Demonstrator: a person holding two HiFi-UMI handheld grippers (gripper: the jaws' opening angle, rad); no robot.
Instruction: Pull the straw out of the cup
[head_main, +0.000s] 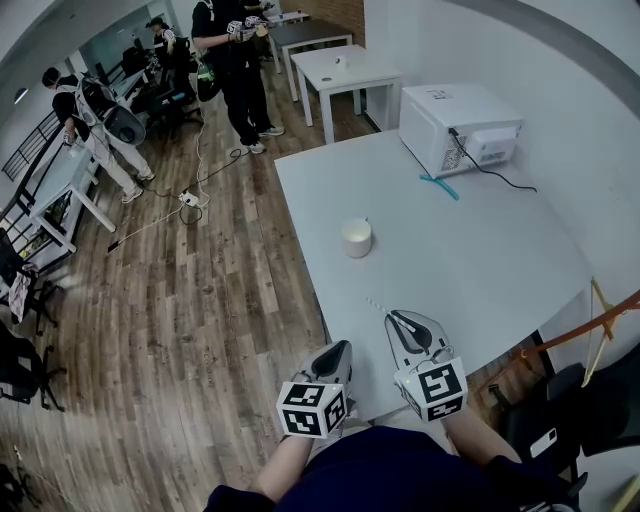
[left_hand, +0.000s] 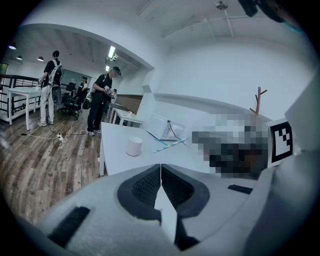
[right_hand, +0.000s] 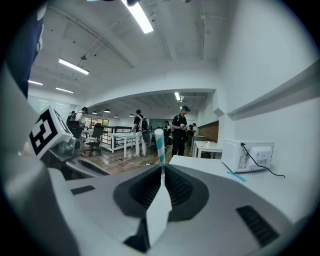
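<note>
The straw (right_hand: 159, 142), white with teal stripes, is clear of the cup (head_main: 356, 238) and sits pinched between the closed jaws of the right gripper (right_hand: 162, 169). In the right gripper view its free end sticks up past the jaw tips. In the head view the straw (head_main: 377, 304) shows as a thin pale line pointing from the right gripper (head_main: 392, 316) back toward the cup, well apart from it and on the person's side.

The cup is small, white and upright, with bare tabletop all around it. It stands nearer the floor-side edge of the table (head_main: 480, 260) than the wall side.

The left gripper (head_main: 345, 345) hangs on the person's side of the cup, at the table's floor-side edge. Its jaws are pressed together with nothing between them, as the left gripper view (left_hand: 160, 167) shows.

Beyond the cup, toward the wall, a microwave (head_main: 455, 125) sits at the far corner. A teal stick (head_main: 440, 187) lies just in front of it, and a black cable (head_main: 500, 178) trails from it across the tabletop.
</note>
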